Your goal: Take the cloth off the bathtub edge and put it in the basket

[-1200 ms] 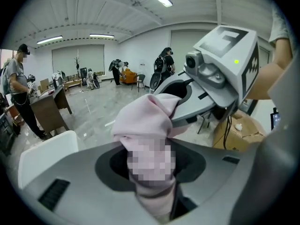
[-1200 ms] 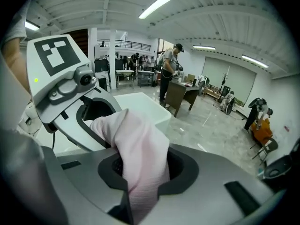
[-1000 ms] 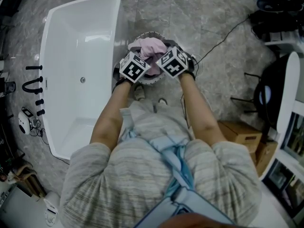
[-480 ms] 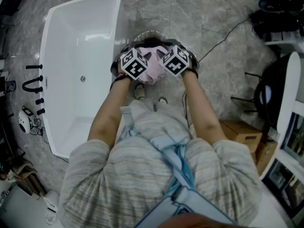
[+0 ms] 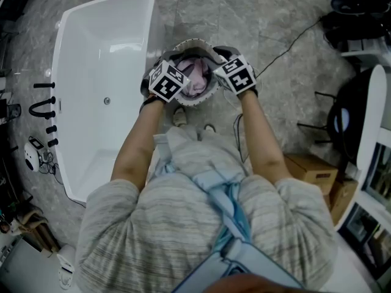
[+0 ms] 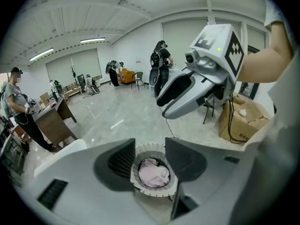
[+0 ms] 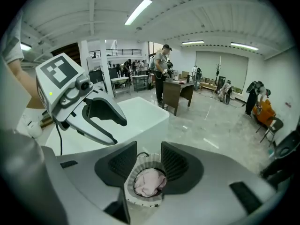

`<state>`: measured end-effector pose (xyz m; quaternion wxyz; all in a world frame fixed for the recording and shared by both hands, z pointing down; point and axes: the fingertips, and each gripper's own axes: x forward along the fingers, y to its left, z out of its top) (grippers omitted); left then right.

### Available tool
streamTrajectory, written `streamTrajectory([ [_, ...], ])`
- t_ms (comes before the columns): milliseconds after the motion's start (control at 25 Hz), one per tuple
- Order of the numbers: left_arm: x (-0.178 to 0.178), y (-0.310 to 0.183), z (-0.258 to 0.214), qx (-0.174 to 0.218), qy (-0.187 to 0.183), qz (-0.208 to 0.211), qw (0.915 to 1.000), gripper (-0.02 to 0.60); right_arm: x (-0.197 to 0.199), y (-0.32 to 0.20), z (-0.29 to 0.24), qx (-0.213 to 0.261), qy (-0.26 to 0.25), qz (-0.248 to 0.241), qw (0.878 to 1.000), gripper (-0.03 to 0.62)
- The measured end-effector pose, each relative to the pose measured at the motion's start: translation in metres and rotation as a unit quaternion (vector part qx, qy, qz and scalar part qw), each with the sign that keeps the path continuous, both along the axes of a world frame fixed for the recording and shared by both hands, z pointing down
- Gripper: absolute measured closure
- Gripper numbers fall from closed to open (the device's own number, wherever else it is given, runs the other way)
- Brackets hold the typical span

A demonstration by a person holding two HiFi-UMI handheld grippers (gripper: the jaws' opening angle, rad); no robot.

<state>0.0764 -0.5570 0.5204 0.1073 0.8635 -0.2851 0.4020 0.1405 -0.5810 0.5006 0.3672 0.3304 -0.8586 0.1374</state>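
Head view: pink cloth lies in basket, upper centre of frame, beside bathtub.
Left gripper and right gripper over basket, jaws partly apart, gripping nothing.

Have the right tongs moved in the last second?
Yes. The right tongs shifted right, away from the white bathtub, from over the round grey basket's middle to its right rim.

open lab hall, strip lights, desks, freestanding bathtub, cardboard boxes
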Motion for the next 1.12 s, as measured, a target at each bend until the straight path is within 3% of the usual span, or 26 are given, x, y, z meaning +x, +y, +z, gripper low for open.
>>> streamTrajectory([
  [120,0.002,0.000,-0.011,0.000,0.038,-0.014,0.9992,0.397,-0.003,0.000,-0.007,0.000,-0.045,0.012,0.999,0.457],
  [240,0.006,-0.005,-0.038,0.012,0.110,-0.039,0.9931,0.397,-0.012,0.002,-0.028,0.000,-0.118,0.022,0.993,0.458],
  [360,0.008,-0.009,-0.074,0.030,0.196,-0.062,0.9782,0.397,-0.023,0.005,-0.061,0.011,-0.207,0.028,0.978,0.459],
  [600,0.001,-0.001,-0.141,0.082,0.301,-0.053,0.9486,0.397,-0.030,0.015,-0.127,0.035,-0.327,0.028,0.944,0.459],
  [1000,0.000,0.044,-0.208,0.159,0.328,0.004,0.9313,0.398,-0.035,0.062,-0.195,0.128,-0.334,-0.021,0.934,0.459],
  [1120,0.003,0.058,-0.225,0.170,0.356,0.019,0.9187,0.399,-0.033,0.079,-0.213,0.152,-0.339,-0.040,0.928,0.461],
])
